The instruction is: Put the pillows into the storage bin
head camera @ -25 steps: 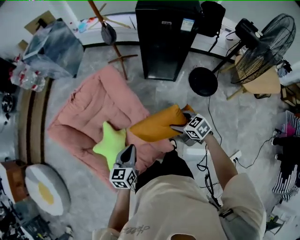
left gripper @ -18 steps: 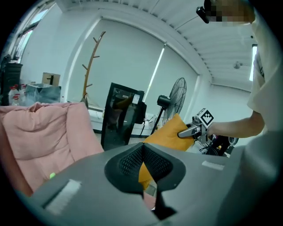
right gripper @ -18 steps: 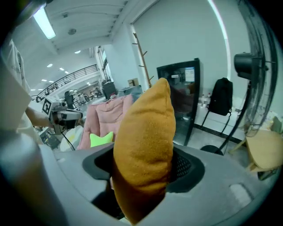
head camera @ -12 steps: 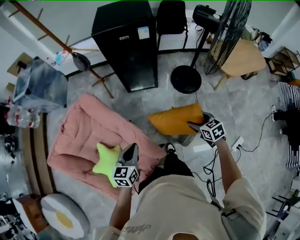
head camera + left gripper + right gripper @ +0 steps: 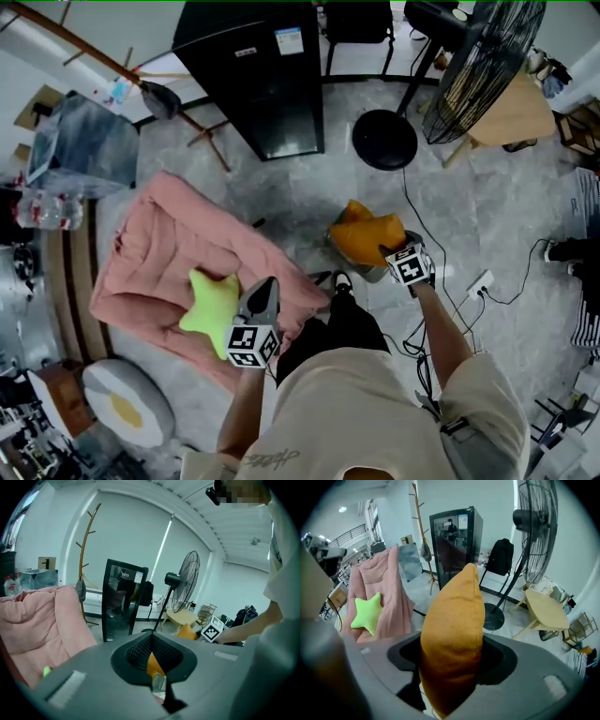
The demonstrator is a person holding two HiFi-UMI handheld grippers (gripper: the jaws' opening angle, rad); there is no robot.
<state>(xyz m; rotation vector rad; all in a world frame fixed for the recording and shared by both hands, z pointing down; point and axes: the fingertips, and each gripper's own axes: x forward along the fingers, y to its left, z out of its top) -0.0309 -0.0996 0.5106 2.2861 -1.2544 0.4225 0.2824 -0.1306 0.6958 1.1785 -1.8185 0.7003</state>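
The right gripper [image 5: 392, 253] is clamped on the orange pillow [image 5: 367, 234], right over the grey bin [image 5: 364, 272].
The pillow is puffy and bent, and it hides most of the bin. The fan's round black base [image 5: 384, 139] and a big black cabinet [image 5: 258, 75] stand close by. A white plug box [image 5: 480, 284] with wires lies beside the bin. The left gripper [image 5: 265, 286] has its jaws together, holding nothing, next to the green star pillow [image 5: 211, 300] on the pink mat [image 5: 159, 253].

The orange pillow [image 5: 367, 236] hides nearly all of the storage bin [image 5: 351, 262] beneath it, and beyond the pillow the fan [image 5: 483, 56] is cut off by the head view's top edge.
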